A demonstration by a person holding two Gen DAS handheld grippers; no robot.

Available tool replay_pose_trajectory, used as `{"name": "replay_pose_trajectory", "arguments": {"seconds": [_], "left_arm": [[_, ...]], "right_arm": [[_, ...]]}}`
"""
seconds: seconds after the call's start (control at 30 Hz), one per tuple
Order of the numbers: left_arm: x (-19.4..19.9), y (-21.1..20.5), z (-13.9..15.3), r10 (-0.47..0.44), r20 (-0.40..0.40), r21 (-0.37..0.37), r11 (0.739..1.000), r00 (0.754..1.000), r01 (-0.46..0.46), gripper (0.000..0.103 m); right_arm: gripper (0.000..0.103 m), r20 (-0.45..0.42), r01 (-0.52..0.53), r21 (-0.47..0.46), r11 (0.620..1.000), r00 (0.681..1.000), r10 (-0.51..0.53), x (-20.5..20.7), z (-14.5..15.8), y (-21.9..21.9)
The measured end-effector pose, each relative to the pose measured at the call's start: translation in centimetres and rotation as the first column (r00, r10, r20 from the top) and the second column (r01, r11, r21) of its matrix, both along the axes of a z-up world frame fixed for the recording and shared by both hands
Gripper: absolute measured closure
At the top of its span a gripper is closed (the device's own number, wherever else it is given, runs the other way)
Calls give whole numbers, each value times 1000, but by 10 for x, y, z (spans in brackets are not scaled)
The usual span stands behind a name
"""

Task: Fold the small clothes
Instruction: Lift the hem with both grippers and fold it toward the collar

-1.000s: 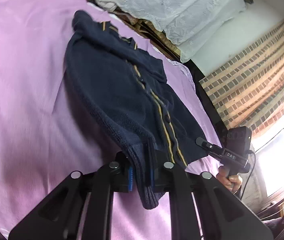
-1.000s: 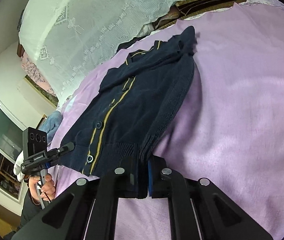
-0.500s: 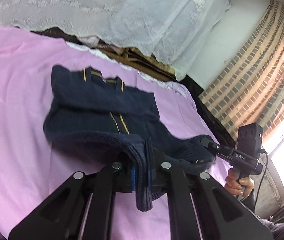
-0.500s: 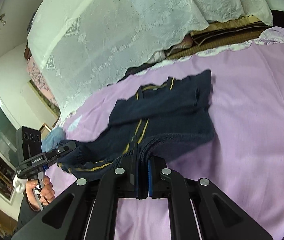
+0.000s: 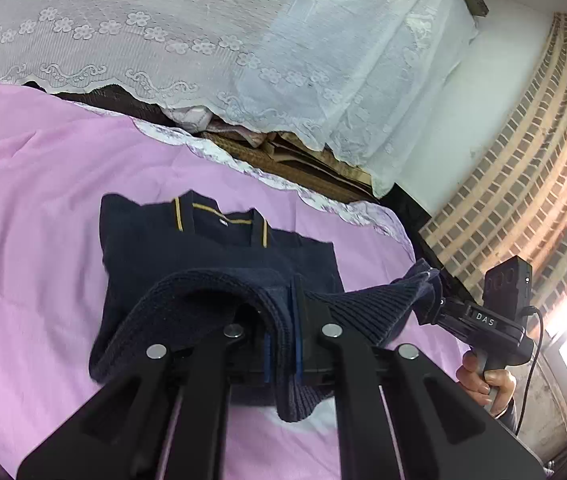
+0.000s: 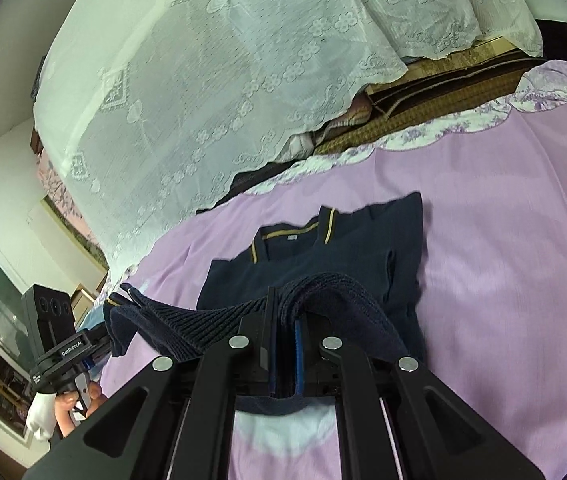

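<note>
A small navy knit cardigan [image 5: 211,256] with yellow trim lies collar-far on the pink bed sheet [image 5: 35,208]. Its ribbed bottom hem is lifted off the sheet and stretched between both grippers. My left gripper [image 5: 285,336] is shut on one end of the hem. My right gripper [image 6: 283,344] is shut on the other end. In the left wrist view the right gripper [image 5: 431,292] shows at the right with the hem corner pinched. In the right wrist view the cardigan [image 6: 323,264] lies ahead and the left gripper [image 6: 123,300] holds the hem at the left.
A white lace cover [image 5: 243,40] drapes over a pile of folded bedding [image 5: 291,152] at the sheet's far edge. A brick-patterned curtain [image 5: 523,168] and a bright window stand to the right. A hand [image 5: 487,380] grips the right tool's handle.
Both grippers have risen and carried the hem toward the collar. The cardigan's lower half has lifted off the sheet and now arches over its upper half.
</note>
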State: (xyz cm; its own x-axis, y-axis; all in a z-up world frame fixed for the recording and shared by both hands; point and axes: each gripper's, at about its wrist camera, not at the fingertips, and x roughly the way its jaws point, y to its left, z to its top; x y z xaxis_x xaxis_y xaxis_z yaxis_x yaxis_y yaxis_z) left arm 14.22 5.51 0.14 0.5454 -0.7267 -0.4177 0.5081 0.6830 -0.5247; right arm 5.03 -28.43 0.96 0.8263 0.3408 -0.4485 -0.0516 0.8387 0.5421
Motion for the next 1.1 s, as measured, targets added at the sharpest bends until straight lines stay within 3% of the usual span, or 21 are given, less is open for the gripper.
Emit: {"name": "replay_pose_trajectory", "arguments": {"seconds": [0.5,0.7,0.9,1.1], "left_arm": [[91,-13,-27,75,-51,-6,997,996,-76,96],[110,-32,-51,118,-31,97,989,992,-115,96],[123,-28,-79,139,-79,108,986,987,-131,96],[109,-26,-59,123,19,89,988,992,-124,96]], "right_arm": [[96,-37,61,13,998,997,-61,101,-23,-17],[96,-100,84,9,996,992,-82,134,-53,-23],[96,-143,95,4,995,985,-94,149,-79,-25],[96,-127,106,-23,994,986,-108,145,-80,-23]]}}
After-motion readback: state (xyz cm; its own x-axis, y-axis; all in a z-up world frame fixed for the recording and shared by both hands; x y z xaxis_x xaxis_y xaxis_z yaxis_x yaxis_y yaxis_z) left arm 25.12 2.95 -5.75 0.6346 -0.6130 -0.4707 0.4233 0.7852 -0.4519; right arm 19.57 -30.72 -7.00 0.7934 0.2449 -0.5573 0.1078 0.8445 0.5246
